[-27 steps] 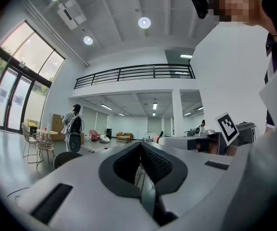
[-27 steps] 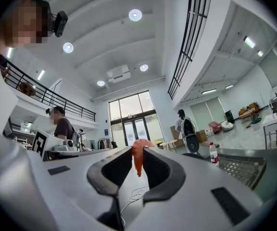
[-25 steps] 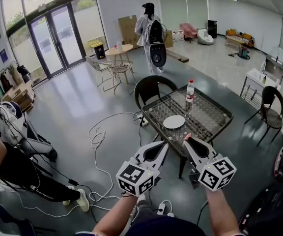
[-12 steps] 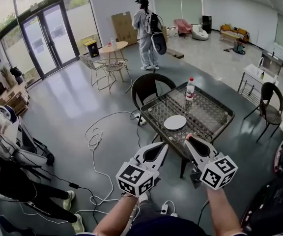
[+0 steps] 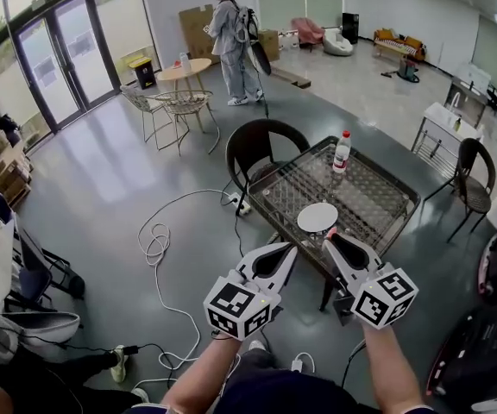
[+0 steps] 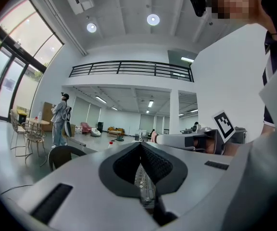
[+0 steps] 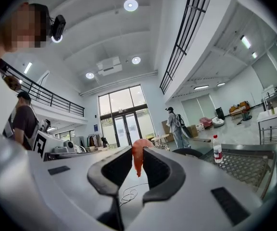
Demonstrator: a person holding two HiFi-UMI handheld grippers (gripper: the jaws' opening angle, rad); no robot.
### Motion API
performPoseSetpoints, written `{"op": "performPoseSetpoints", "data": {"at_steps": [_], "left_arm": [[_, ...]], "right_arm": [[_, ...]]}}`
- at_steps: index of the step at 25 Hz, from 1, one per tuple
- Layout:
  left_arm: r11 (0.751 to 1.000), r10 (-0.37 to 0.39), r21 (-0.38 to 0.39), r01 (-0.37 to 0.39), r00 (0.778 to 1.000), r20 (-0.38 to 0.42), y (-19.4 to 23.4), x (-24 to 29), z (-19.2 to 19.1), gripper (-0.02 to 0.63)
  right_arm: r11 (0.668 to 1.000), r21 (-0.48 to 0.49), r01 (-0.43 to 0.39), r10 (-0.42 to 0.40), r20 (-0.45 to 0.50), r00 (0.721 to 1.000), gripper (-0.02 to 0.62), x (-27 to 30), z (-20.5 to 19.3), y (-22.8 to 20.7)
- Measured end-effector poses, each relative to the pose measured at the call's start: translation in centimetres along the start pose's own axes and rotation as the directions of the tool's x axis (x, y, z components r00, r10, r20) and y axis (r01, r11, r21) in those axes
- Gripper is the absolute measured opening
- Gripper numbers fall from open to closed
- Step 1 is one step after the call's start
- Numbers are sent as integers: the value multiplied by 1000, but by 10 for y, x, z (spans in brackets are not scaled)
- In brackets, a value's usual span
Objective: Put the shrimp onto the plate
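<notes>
Shrimp (image 7: 137, 159), pink-orange, is pinched at the very tips of your right gripper (image 7: 137, 152). Its body sticks up above the jaws and its tail hangs down in the gap between them. In the head view you hold that gripper in the air at the near edge of the counter (image 5: 378, 198), a dark mesh-topped table. The shrimp shows there only as a small pink spot at the jaw tips.

The white plate (image 5: 317, 217) lies on the near part of the counter, just past those tips, and the shrimp is apart from it, not touching. A clear bottle with a red cap (image 5: 342, 152) stands upright near the counter's far edge, well apart from the plate.

Your left gripper (image 5: 289, 250) is held beside the right one, short of the counter's near corner. Its jaws are pressed together at the tips with nothing between them.

A dark round-backed chair (image 5: 261, 143) stands at the counter's far left side. A white cable (image 5: 155, 241) loops over the grey floor to the left. Far off, a person with a backpack (image 5: 228, 34) stands by a round table.
</notes>
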State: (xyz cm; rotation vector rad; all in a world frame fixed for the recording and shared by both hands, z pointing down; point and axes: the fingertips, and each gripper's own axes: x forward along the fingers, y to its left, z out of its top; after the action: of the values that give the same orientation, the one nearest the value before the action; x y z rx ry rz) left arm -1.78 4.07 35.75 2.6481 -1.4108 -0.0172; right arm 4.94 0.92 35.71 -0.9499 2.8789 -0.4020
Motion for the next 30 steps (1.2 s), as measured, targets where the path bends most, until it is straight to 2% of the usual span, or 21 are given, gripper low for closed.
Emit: {"op": "performPoseSetpoints", "data": {"at_steps": [9, 18, 24, 30], "left_arm": [[994, -97, -43, 96, 995, -12, 73, -4, -1, 9], [985, -153, -86, 150, 988, -32, 100, 9, -16, 9], [987, -140, -89, 134, 987, -75, 118, 30, -31, 9], [994, -94, -67, 86, 988, -121, 144, 64, -46, 9]], "right_arm": [[993, -18, 113, -114, -16, 993, 72, 67, 0, -5], [980, -53, 194, -198, -70, 978, 72, 88, -12, -27], [977, -64, 205, -212, -113, 971, 72, 108, -24, -57], [982, -78, 174, -186, -193, 963, 72, 141, -42, -102]]}}
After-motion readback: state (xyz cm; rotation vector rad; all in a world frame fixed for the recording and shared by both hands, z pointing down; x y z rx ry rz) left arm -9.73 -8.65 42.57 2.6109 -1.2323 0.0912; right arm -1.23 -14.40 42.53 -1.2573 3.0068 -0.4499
